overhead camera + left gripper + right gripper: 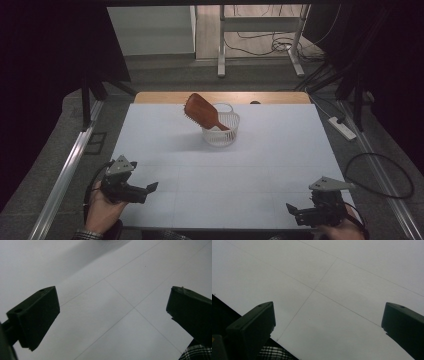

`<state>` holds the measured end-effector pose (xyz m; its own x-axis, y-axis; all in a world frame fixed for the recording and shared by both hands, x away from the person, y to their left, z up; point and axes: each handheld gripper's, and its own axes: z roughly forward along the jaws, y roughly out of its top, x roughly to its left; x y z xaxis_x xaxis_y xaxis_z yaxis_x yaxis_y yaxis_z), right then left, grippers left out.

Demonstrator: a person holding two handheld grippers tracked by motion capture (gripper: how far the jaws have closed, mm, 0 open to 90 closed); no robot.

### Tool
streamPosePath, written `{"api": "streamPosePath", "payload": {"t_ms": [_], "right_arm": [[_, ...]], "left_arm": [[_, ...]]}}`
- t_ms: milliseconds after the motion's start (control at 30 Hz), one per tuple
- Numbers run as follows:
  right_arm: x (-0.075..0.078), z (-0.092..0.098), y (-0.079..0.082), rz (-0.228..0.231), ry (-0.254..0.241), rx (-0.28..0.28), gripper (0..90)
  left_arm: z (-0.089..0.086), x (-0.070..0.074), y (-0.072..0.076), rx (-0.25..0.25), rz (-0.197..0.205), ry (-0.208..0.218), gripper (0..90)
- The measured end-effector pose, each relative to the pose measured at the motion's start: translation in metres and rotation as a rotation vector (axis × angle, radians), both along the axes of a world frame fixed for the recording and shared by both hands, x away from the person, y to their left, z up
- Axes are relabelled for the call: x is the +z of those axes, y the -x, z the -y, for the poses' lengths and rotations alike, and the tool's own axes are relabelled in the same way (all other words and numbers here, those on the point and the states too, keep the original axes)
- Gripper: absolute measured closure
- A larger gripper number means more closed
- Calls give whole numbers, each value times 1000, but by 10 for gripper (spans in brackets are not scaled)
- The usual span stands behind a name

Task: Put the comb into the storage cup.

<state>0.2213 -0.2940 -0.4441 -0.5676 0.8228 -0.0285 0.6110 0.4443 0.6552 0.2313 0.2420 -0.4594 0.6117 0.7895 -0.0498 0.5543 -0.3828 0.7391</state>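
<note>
A brown wooden hairbrush leans in a small white wire basket at the far middle of the white table, its head sticking up and out to the left. My left gripper rests at the near left, held in a hand, open, with bare table between its jaws. At the near right, my right gripper is also open over bare table. Both are far from the basket.
The table's near edge shows dark in the right gripper view, with a checked sleeve below it. Beyond the table stand a metal frame and floor cables. A power strip lies on the floor at right.
</note>
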Motion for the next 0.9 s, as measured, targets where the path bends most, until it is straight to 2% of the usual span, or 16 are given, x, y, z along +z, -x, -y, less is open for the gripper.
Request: {"api": "streamPosePath", "payload": {"t_ms": [300, 667, 900], "right_arm": [[0, 0, 0, 0, 2, -2, 0], [0, -1, 0, 0, 4, -2, 0], [0, -1, 0, 1, 5, -2, 0]], "left_arm": [[-6, -5, 10, 23, -10, -4, 0], [-9, -7, 22, 40, -9, -36, 0], [-8, -9, 22, 35, -22, -57, 0]]}}
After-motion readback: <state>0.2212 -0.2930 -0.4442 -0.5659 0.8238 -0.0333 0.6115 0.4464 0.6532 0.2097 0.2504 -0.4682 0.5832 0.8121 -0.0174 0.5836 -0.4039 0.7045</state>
